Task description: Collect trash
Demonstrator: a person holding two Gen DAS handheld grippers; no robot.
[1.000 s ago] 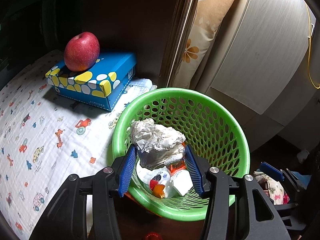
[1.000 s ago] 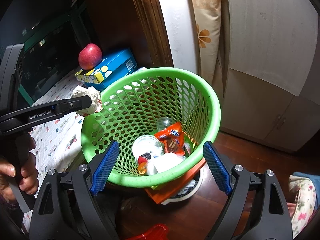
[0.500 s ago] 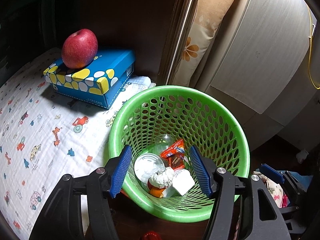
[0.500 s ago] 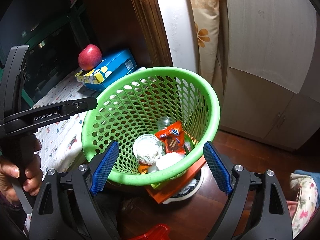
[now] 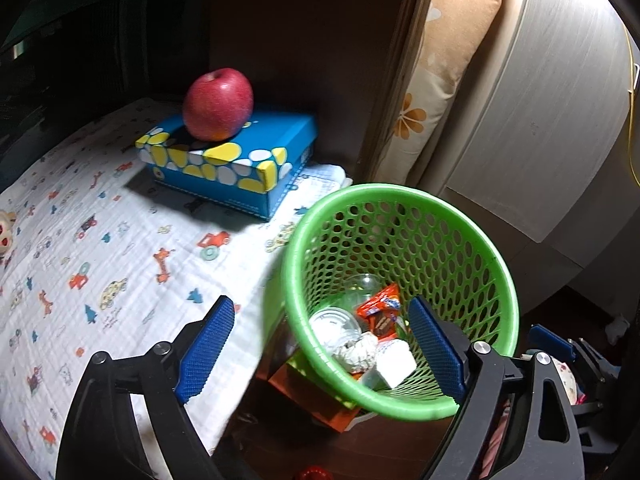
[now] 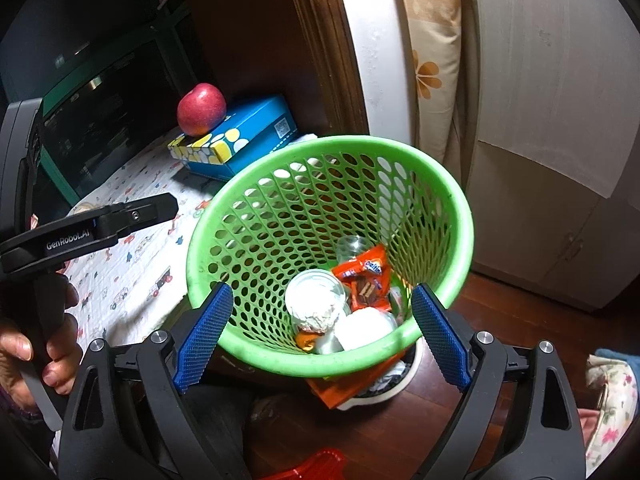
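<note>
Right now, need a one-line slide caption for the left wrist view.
Open left gripper above the green basket holding crumpled foil; apple sits on the tissue box.

A patterned cloth (image 5: 120, 248) covers the surface, bearing a blue tissue box (image 5: 240, 168) near its far edge.

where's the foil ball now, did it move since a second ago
Yes. The foil ball was clamped in the left gripper above the green basket; now it lies in the basket among the trash, and the gripper is open.
</note>
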